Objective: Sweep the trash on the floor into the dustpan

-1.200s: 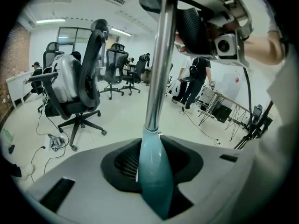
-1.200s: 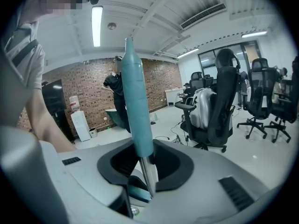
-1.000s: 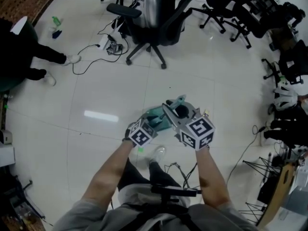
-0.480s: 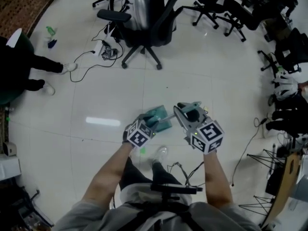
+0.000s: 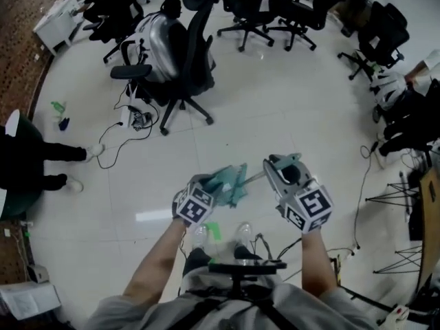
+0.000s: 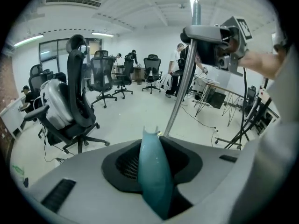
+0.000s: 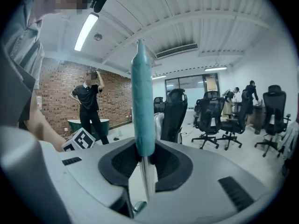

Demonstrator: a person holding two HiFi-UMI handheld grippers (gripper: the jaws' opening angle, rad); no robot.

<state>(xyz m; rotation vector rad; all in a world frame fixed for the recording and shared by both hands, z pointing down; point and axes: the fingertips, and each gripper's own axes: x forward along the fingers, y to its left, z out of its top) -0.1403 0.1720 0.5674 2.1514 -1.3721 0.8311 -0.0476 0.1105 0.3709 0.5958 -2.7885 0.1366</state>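
Note:
In the head view my left gripper (image 5: 210, 190) is shut on the handle of the teal dustpan (image 5: 228, 181), which hangs tilted above the floor. In the left gripper view the teal dustpan handle (image 6: 153, 171) fills the gap between the jaws. To its right, my right gripper (image 5: 277, 163) is shut on the broom handle, whose metal pole (image 5: 253, 179) slants toward the dustpan. The right gripper view shows the teal grip (image 7: 141, 101) and bare pole clamped between the jaws. A small green scrap (image 5: 212, 230) lies on the floor by the person's shoes.
Several black office chairs (image 5: 189, 53) stand ahead, one bearing a silver backpack (image 5: 155, 43). Cables and a power strip (image 5: 134, 119) lie at the left. A person in black (image 5: 34, 160) stands at far left. Tripod stands (image 5: 399, 198) and cables fill the right side.
Both grippers have risen with the dustpan and broom, the dustpan tilting more upright. The right gripper has moved right, away from the left. The head view has shifted and shows more chairs.

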